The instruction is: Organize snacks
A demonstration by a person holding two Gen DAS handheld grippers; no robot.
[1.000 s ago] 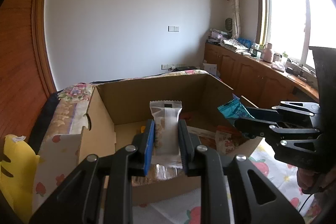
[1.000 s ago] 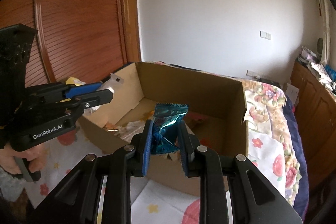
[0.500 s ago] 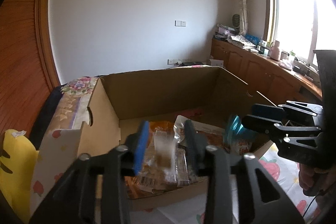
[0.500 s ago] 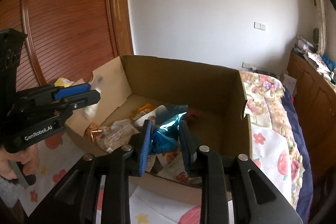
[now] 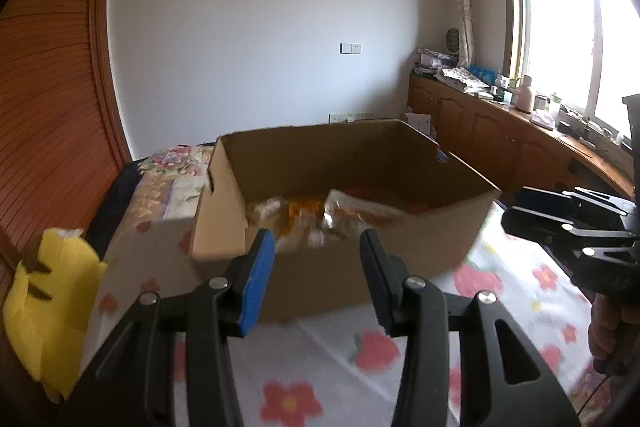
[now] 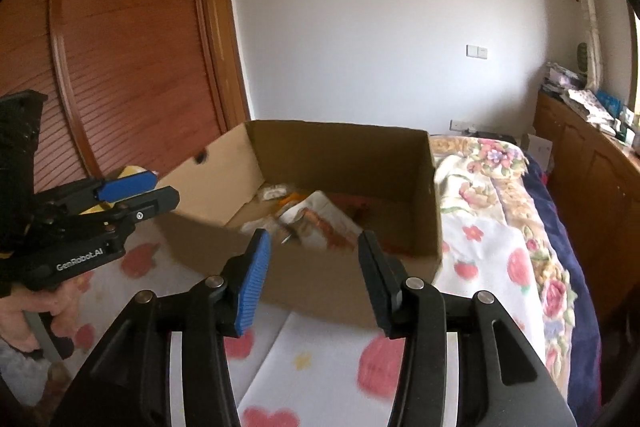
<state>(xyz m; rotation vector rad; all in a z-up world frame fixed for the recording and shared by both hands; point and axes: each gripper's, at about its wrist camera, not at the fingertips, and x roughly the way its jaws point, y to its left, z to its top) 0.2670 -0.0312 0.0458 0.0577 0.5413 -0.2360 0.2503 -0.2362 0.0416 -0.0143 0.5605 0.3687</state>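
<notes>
Both jaws stand wide and empty: left gripper point(image 5: 316, 277), right gripper point(image 6: 314, 277); the cardboard box point(image 5: 360, 267) at 12 o'clock could be knocked by a careless reach, spilling its snacks point(image 6: 316, 219).

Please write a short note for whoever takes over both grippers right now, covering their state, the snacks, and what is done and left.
Left gripper: open, holding nothing, in front of the box.
Right gripper: open, holding nothing, also in front of the box.
Snacks: a blurred pile of packets lies inside the box, which sits on the floral bed sheet.
Done: both grippers are clear of the box, and snacks are inside it.
Left: no loose snack shows on the sheet in either view. Look around the bed for any remaining, then pick them up and drop them in the box.
</notes>
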